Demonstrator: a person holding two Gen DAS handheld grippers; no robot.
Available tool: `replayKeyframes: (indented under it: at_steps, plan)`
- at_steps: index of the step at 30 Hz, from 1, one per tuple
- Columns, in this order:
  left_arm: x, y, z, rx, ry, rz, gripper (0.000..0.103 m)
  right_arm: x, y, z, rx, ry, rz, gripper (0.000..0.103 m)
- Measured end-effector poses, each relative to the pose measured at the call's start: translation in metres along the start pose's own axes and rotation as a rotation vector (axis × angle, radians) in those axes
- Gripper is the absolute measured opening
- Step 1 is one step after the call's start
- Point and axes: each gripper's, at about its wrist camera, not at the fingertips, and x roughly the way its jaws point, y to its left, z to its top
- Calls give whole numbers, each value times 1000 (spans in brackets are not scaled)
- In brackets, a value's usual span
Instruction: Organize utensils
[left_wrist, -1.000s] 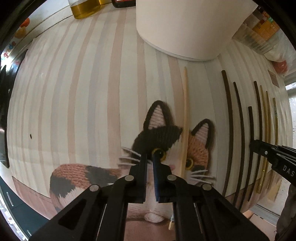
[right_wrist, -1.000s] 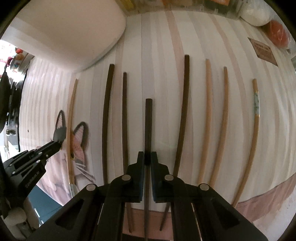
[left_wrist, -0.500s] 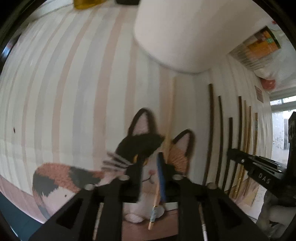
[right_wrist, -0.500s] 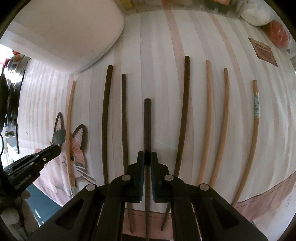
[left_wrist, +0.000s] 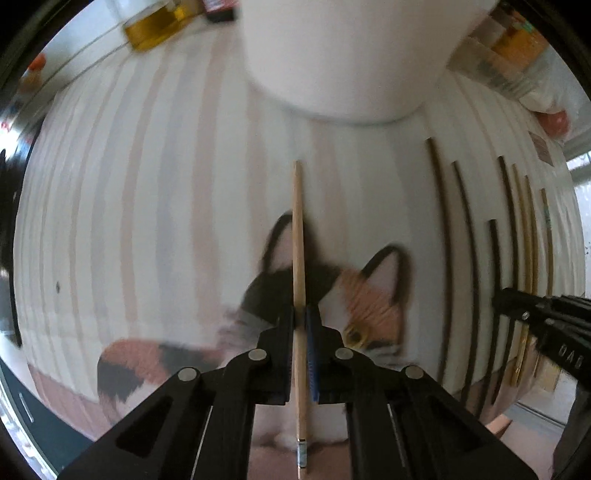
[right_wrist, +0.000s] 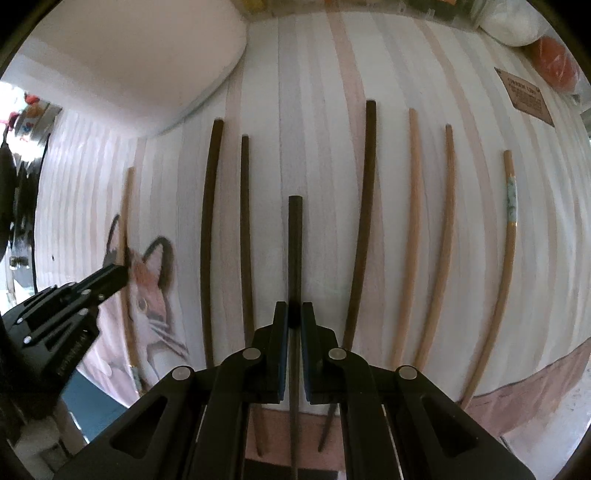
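Left gripper (left_wrist: 300, 314) is clamped on a light chopstick (left_wrist: 298, 236); its jaws closed within the last half second and the stick now sits between the pads. The stick runs straight ahead over the cat print (left_wrist: 373, 302) on the striped cloth (left_wrist: 147, 221). Its tail end, with a small pale band, passes back under the fingers and its very tip is cut off at the frame bottom. Whether the stick is lifted or still lying on the cloth, can't tell; the cat print is smeared by blur.

Right gripper (right_wrist: 294, 314) is clenched on a dark chopstick (right_wrist: 294, 243). The stick's front end is clear, the rear is hidden behind the gripper body and runs off the bottom edge.

Rest of the chopsticks lie roughly parallel on the cloth: two dark ones (right_wrist: 208, 229) left of the held one, one dark (right_wrist: 364, 221) right of it, then three light ones (right_wrist: 412, 229), the outermost with a patterned band. The lower ends of several are hidden by the right gripper's arms.

White container (left_wrist: 343, 55) at the top is cut off by the frame, so its shape is unclear. In the left view the right-hand sticks are squeezed at the fisheye edge and hard to count.
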Motion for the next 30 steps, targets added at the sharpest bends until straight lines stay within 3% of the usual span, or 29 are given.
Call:
replayKeyframes:
  at_steps: [4, 7, 12, 14, 26, 28, 30]
  plan:
    - [0, 26, -8, -41, 26, -27, 5, 0, -1, -3, -18, 18, -11, 7]
    - [0, 35, -5, -40, 30, -34, 12, 0, 1, -2, -23, 25, -26, 7]
    - [4, 17, 7, -8, 18, -28, 31, -1, 30, 5, -107, -7, -157, 8]
    - [5, 10, 7, -4, 14, -17, 33, -1, 37, 6, -126, -14, -194, 8]
    - [16, -41, 11, -2, -23, 47, 30, -1, 45, 4, -115, -22, -185, 8]
    - [19, -49, 14, -3, -25, 50, 25, -3, 41, 5, -111, -24, -181, 8]
    - [16, -49, 12, -4, -29, 52, 10, -4, 37, 8, -111, -25, -179, 8]
